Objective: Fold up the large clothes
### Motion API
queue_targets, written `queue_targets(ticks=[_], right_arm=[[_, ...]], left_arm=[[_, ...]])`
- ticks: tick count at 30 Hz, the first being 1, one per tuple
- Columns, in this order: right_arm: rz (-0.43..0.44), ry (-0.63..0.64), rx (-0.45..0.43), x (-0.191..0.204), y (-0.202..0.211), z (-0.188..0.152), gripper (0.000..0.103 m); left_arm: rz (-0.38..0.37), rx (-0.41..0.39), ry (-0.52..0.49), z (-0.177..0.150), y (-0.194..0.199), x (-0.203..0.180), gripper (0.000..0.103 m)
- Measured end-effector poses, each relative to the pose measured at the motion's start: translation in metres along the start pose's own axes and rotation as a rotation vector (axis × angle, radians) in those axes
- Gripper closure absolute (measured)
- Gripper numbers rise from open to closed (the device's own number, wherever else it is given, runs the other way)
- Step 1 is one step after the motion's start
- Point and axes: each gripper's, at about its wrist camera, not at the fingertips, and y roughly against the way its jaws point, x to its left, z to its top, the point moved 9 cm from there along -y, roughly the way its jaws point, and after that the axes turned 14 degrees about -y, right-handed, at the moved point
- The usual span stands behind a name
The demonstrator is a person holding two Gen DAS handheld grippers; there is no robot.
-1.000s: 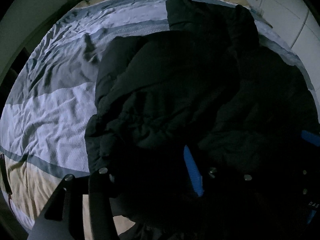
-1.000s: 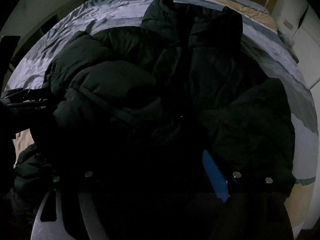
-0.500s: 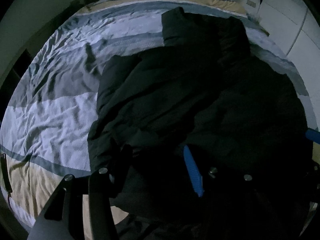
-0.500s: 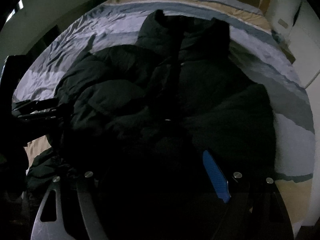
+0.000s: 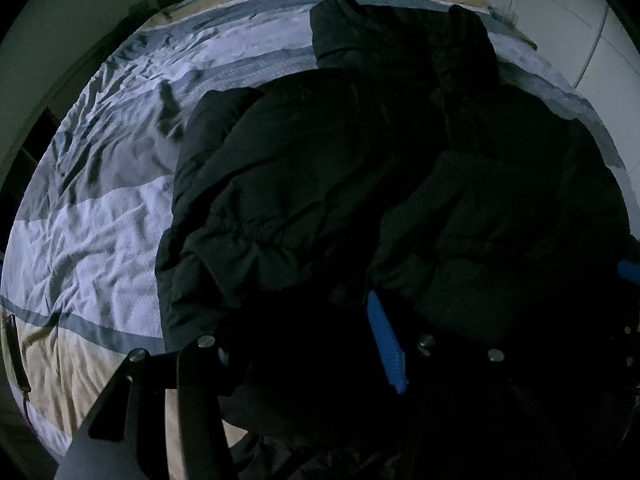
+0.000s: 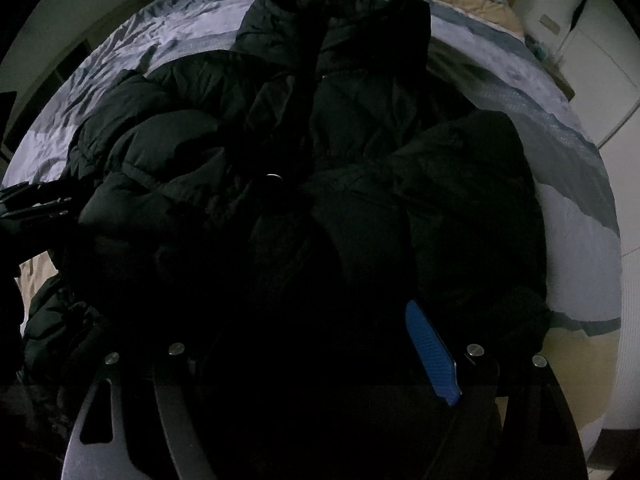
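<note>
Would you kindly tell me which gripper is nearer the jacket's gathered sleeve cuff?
Left. The left gripper sits right beside the cuff; the right gripper is farther across the jacket.

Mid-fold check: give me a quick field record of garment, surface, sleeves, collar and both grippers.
garment: black puffer jacket, front up, zipped
surface: striped bedspread
sleeves: both folded in over the chest
collar: at the far end
left gripper: over the near hem, grip too dark to judge
right gripper: over the near hem, grip too dark to judge
</note>
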Motion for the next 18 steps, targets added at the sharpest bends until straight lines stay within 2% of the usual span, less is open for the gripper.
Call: queue_targets(ticks=[5,12,16,18], right_arm=[[0.023,0.01,-0.005,0.001,0.012,0.004,0.022],[0.082,0.003,-0.075,0.008,0.04,0.024,0.022],[0.066,0.008,-0.067,0.009,0.027,0.03,0.022],[0.052,0.006,-0.034,0.006,0.012,0.027,0.022]], left_arm=[[-0.001,0.001,0.004,0.0,-0.001,0.0,0.051],[0.022,-0.013,0.05,0.004,0.005,0.012,0.051],[0.04,0.005,0.058,0.005,0.0,0.019,0.051],[0.044,0.016,0.066,0.003,-0.003,0.022,0.051]])
